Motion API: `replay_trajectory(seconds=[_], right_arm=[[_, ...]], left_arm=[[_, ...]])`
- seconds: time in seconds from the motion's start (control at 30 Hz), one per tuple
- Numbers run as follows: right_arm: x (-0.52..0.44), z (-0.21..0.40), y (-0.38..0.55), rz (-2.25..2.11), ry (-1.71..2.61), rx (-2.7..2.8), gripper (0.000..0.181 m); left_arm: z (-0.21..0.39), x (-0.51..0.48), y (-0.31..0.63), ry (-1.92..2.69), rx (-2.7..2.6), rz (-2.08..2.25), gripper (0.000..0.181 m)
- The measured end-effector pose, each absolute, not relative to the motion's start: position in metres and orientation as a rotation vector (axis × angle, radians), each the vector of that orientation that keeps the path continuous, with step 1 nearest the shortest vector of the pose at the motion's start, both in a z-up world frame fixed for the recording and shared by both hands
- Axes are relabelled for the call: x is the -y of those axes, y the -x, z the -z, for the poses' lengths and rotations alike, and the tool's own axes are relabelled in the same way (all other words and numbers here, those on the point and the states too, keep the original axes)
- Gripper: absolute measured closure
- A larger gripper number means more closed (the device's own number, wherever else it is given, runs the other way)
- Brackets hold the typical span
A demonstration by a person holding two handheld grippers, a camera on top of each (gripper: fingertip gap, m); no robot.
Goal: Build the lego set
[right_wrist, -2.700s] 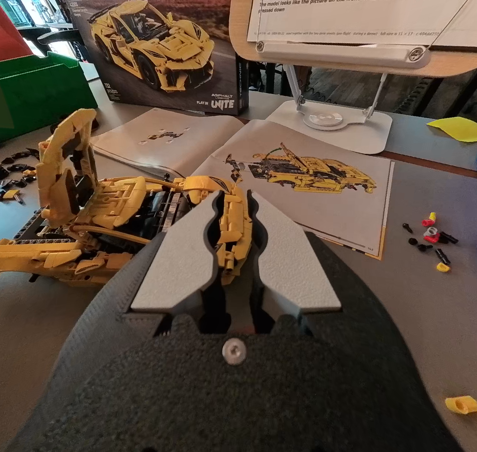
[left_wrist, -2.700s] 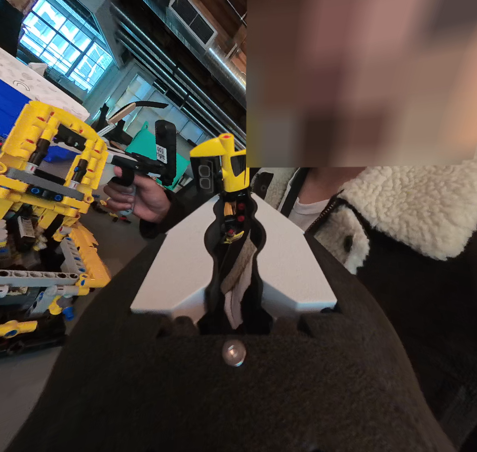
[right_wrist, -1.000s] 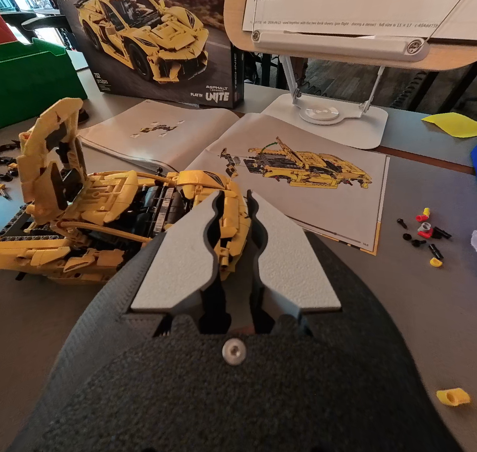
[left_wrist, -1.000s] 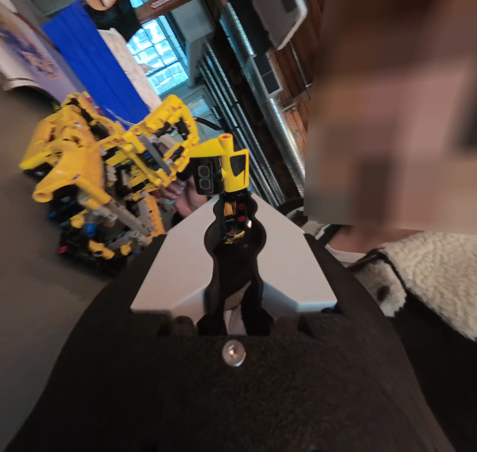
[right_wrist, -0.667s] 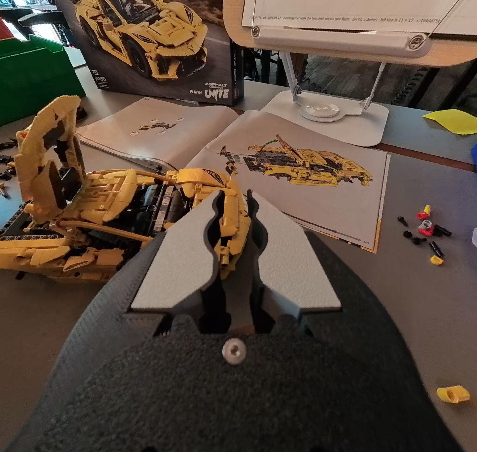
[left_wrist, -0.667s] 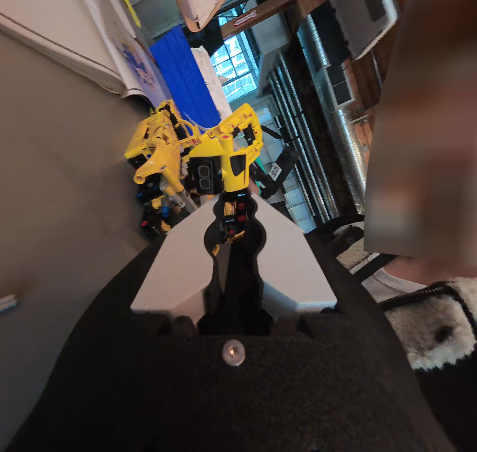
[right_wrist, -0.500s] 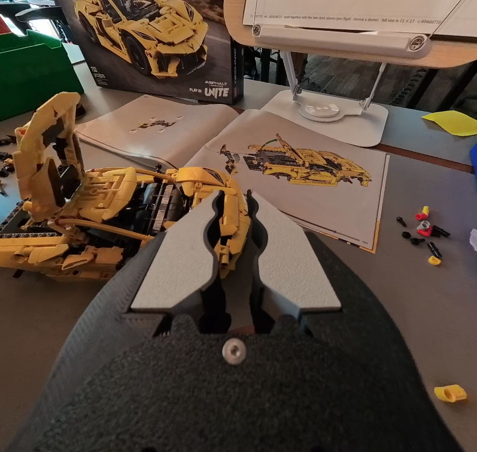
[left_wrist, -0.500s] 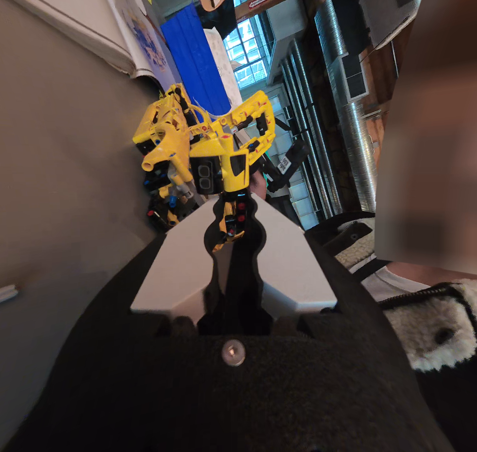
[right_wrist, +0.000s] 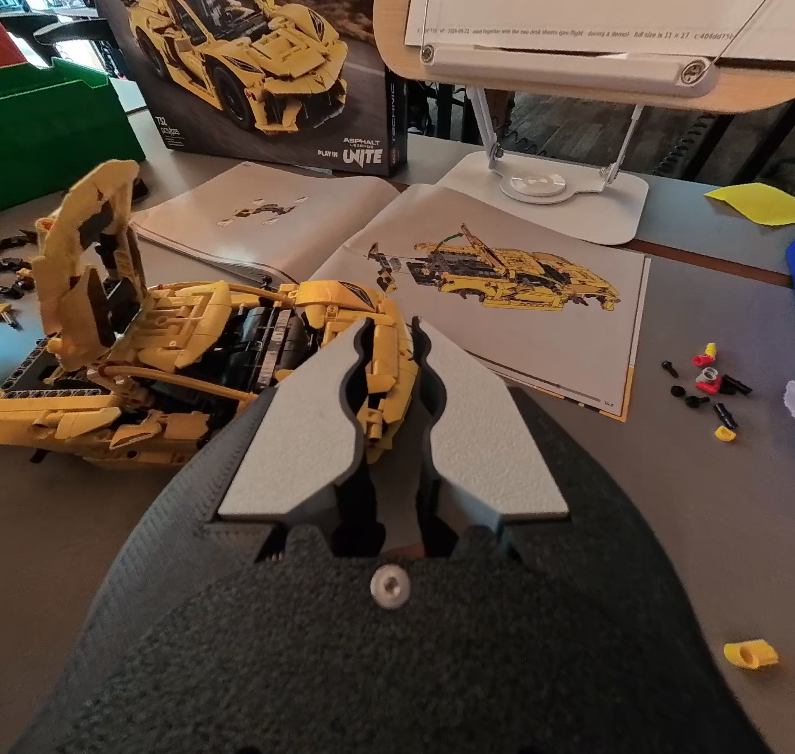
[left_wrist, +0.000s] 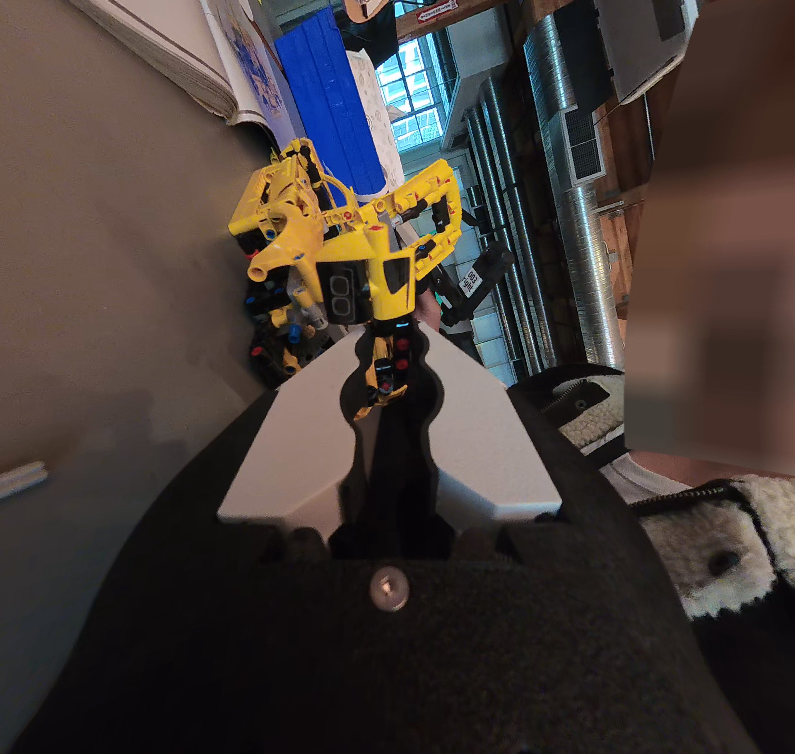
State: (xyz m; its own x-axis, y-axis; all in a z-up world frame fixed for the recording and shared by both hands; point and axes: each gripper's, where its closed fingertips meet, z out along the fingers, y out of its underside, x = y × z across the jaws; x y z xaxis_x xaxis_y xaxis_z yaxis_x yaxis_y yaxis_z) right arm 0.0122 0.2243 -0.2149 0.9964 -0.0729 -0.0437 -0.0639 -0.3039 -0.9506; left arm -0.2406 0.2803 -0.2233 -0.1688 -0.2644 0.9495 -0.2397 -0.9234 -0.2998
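Gripping a yellow sub-assembly (left_wrist: 378,285), my left gripper (left_wrist: 389,337) has its fingers (left_wrist: 309,432) closed on the piece's lower stem, holding it just in front of the car model (right_wrist: 193,346). My right gripper (right_wrist: 389,328) has its fingers (right_wrist: 301,423) narrowly parted around the model's yellow nose panel on the table (right_wrist: 645,496). Instruction booklet (right_wrist: 494,285) lies at 12 o'clock, loose pins (right_wrist: 705,382) at 3 o'clock.

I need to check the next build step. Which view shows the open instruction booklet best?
The right wrist view: the open instruction booklet lies flat beyond the yellow lego car, with both pages visible. The left wrist view shows only its edge, tilted and cropped.
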Motion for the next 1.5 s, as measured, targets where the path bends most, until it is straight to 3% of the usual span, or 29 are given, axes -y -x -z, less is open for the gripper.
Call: replay_trajectory(seconds=[0.03, 1.0, 1.1, 1.2, 1.37, 1.5], right_arm=[[-0.224, 0.214, -0.012, 0.010, 1.878, -0.097, 0.164], [-0.221, 0.203, -0.011, -0.008, 1.818, -0.086, 0.164], [-0.218, 0.165, 0.022, -0.085, 1.663, 0.038, 0.161], [-0.209, 0.127, 0.115, -0.309, 1.629, 0.313, 0.161], [-0.200, 0.150, 0.239, -0.719, 1.855, 0.585, 0.144], [-0.192, 0.147, 0.265, -1.045, 1.823, 0.516, 0.150]], left_arm=[[0.221, -0.280, 0.241, 1.998, -0.611, 2.322, 0.165], [0.225, -0.277, 0.241, 2.018, -0.653, 2.221, 0.165], [0.214, -0.273, 0.245, 1.969, -0.676, 2.257, 0.165], [0.197, -0.250, 0.244, 1.877, -0.803, 2.368, 0.165], [0.163, -0.208, 0.248, 1.621, -1.079, 2.440, 0.165], [0.149, -0.195, 0.258, 1.487, -1.179, 2.421, 0.165]])
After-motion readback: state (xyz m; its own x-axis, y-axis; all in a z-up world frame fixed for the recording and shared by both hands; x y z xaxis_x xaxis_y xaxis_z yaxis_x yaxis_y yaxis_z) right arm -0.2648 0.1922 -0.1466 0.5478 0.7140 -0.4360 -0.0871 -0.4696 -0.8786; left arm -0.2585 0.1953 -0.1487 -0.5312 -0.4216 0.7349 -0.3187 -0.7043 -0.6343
